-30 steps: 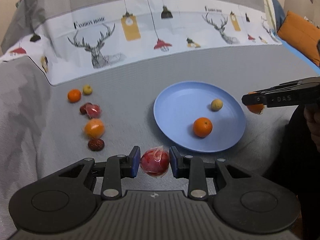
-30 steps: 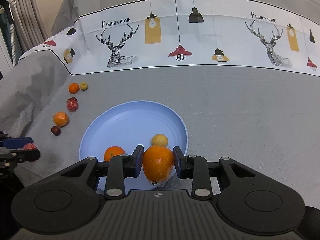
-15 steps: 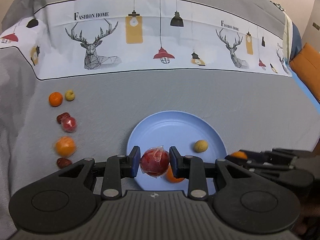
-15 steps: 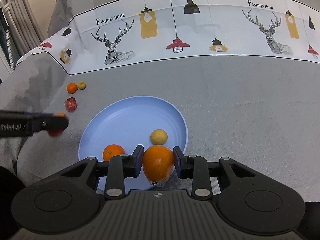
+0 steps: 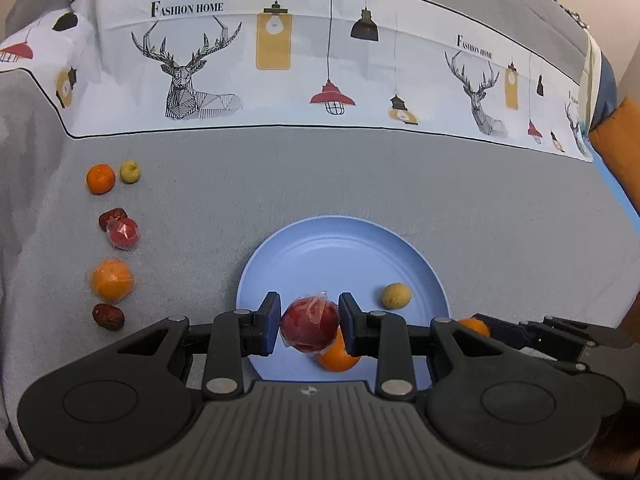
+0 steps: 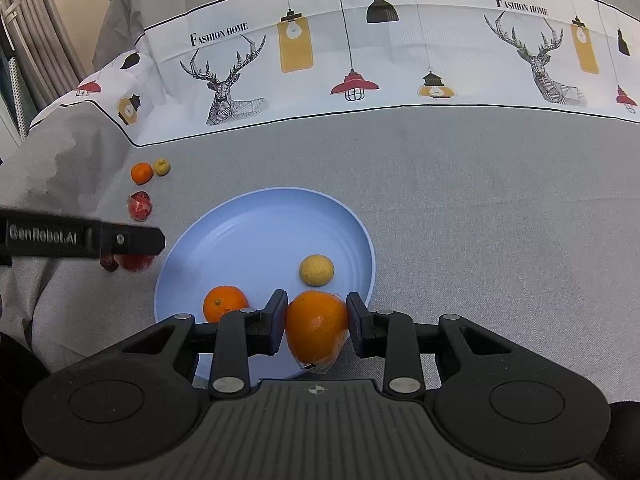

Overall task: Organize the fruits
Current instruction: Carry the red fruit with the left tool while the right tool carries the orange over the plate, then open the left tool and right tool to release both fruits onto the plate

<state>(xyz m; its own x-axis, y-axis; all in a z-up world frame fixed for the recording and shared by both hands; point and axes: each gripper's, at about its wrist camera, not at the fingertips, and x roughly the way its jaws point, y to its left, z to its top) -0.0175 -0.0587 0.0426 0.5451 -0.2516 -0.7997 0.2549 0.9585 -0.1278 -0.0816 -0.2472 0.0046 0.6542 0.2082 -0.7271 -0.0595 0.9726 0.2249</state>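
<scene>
Left wrist view: the left gripper [image 5: 309, 323] is clamped on a wrapped red fruit [image 5: 309, 325] over the blue plate [image 5: 340, 248], and the right gripper [image 6: 317, 326] is squeezing a wrapped orange [image 6: 316, 326] at the plate's near edge, with a tangerine [image 6: 224, 307] and a yellowish fruit [image 6: 316, 269] sitting on it.

Left gripper [image 5: 308, 326] pinches wrapped red fruit [image 5: 309, 328], seemingly above blue plate [image 5: 340, 252].

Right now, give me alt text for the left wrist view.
Left tongs grip a plastic-wrapped red fruit above a blue plate holding an orange and a small yellow fruit. More fruit lies on grey cloth to the left.
</scene>
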